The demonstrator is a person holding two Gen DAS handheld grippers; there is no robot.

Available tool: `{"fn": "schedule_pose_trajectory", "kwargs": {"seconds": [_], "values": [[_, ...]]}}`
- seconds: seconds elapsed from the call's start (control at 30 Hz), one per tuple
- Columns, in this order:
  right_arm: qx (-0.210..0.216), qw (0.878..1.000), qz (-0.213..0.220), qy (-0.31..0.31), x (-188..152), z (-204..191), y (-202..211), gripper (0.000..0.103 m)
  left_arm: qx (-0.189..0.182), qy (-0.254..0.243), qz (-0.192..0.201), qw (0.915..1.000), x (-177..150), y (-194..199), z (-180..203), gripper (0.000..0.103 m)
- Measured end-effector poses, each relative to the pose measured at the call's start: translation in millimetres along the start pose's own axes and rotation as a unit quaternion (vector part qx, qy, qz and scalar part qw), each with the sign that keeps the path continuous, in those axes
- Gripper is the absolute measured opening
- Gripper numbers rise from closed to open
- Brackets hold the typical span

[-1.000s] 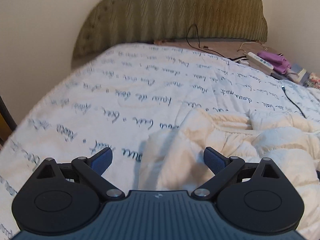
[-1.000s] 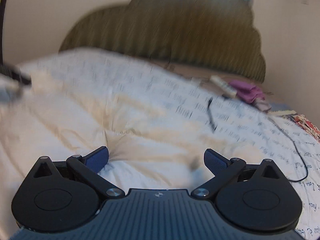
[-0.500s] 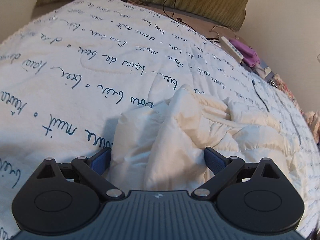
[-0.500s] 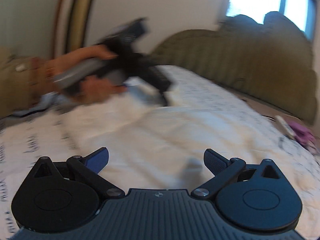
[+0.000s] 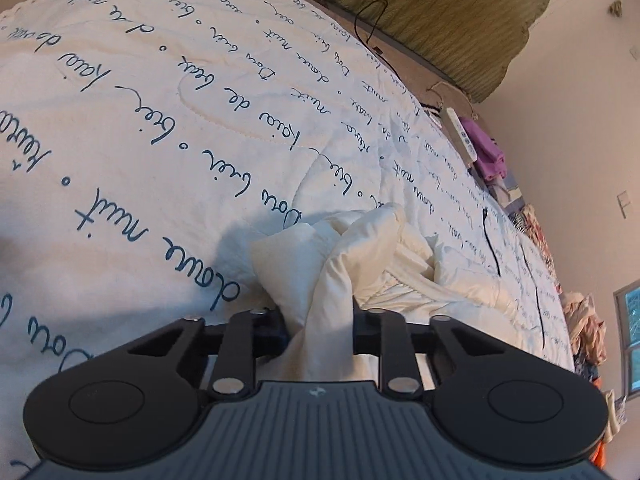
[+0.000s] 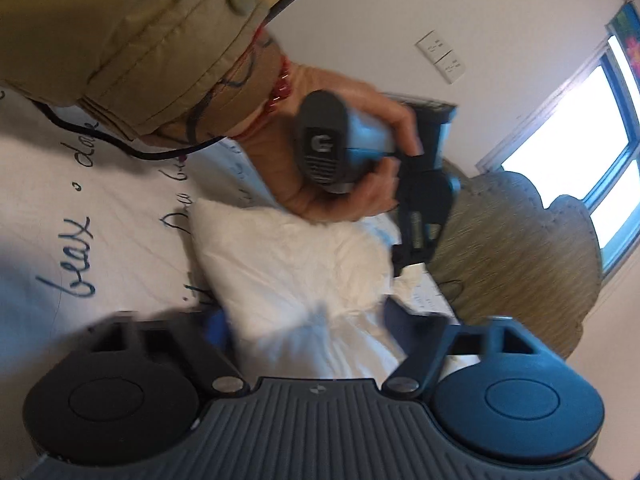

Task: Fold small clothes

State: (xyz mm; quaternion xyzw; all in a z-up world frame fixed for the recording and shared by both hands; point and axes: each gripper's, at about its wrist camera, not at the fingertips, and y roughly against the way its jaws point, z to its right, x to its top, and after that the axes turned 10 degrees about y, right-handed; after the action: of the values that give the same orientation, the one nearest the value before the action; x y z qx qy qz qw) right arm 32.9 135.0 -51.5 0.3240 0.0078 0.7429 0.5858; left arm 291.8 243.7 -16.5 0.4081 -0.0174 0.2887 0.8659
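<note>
A cream padded garment (image 5: 360,248) lies crumpled on the quilt. My left gripper (image 5: 320,320) has its jaws closing, with a bunched fold of that garment squeezed between the pads. In the right wrist view the same garment (image 6: 280,248) runs from my right gripper (image 6: 306,320) up to the other gripper (image 6: 416,200), which a hand (image 6: 360,184) in a tan sleeve (image 6: 120,40) holds. The right jaws are closing too, and cloth fills the gap between the blue pads; this view is blurred.
The white quilt (image 5: 160,120) with blue script covers the bed. An olive headboard (image 5: 440,8) stands at the far end. A white remote (image 5: 460,136), purple cloth (image 5: 486,152) and a black cable (image 5: 490,240) lie near the right edge. More clothes (image 5: 584,320) are piled at the right.
Both grippers went from wide open to closed around the cream garment. The left one tipped down and rolled. The right one swung over and rolled, so the left hand now fills its view.
</note>
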Motion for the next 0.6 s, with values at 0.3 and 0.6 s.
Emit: {"fn": "schedule_pose_trajectory", "kwargs": {"seconds": [0.3,0.6], "values": [[0.084,0.99,0.044,-0.103,-7.3,35.5,45.2,0.016,-0.002,0.025,0.037,0.999,-22.4,56.0,-4.7,0.014],[0.15,0.963,0.147,-0.171,-11.0,62.0,135.2,0.015,-0.006,0.069,0.072,0.995,-58.0,132.7,-30.4,0.014]]}}
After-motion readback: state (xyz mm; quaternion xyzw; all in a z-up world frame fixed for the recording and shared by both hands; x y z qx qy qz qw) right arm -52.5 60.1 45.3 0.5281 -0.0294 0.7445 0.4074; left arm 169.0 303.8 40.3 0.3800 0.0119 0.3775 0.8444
